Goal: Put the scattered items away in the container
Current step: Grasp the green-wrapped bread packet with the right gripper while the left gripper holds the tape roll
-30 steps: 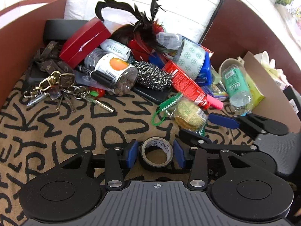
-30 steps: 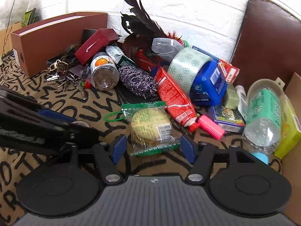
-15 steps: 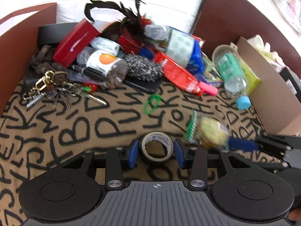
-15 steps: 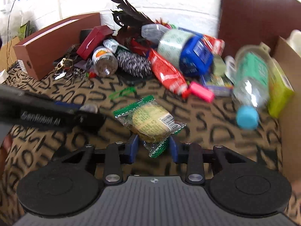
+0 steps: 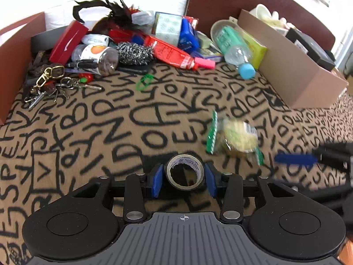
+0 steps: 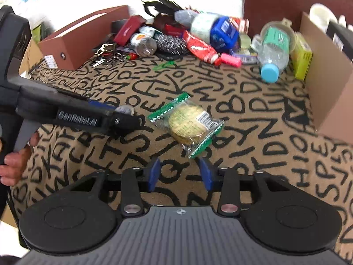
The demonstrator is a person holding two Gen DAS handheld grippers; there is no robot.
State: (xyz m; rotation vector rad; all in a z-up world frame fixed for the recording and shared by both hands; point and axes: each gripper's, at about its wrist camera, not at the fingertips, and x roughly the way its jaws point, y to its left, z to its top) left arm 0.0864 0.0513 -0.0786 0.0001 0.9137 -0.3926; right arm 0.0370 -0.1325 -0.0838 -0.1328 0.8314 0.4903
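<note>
My left gripper (image 5: pixel 184 179) is shut on a roll of tape (image 5: pixel 184 174) and holds it above the lettered cloth. My right gripper (image 6: pixel 179 173) has its jaws apart, and a wrapped cookie packet (image 6: pixel 187 122) lies just beyond its tips, apart from the pads. The packet shows blurred in the left wrist view (image 5: pixel 237 138), left of the right gripper's blue finger (image 5: pixel 295 159). The cardboard box (image 5: pixel 289 70) stands open at the right; it also shows in the right wrist view (image 6: pixel 326 84).
A pile of items lies at the far side: keys (image 5: pixel 50 84), a jar (image 5: pixel 99 58), a steel scourer (image 5: pixel 134 53), a red tube (image 5: pixel 174 54), a water bottle (image 5: pixel 233 48). A brown box (image 5: pixel 13 66) stands at the left. The left gripper's body (image 6: pixel 66 114) crosses the right wrist view.
Both grippers pulled back from the pile. The left carried the tape along. The right gripper closed on the cookie packet, dragged it back, then opened; the packet now lies free beyond its tips.
</note>
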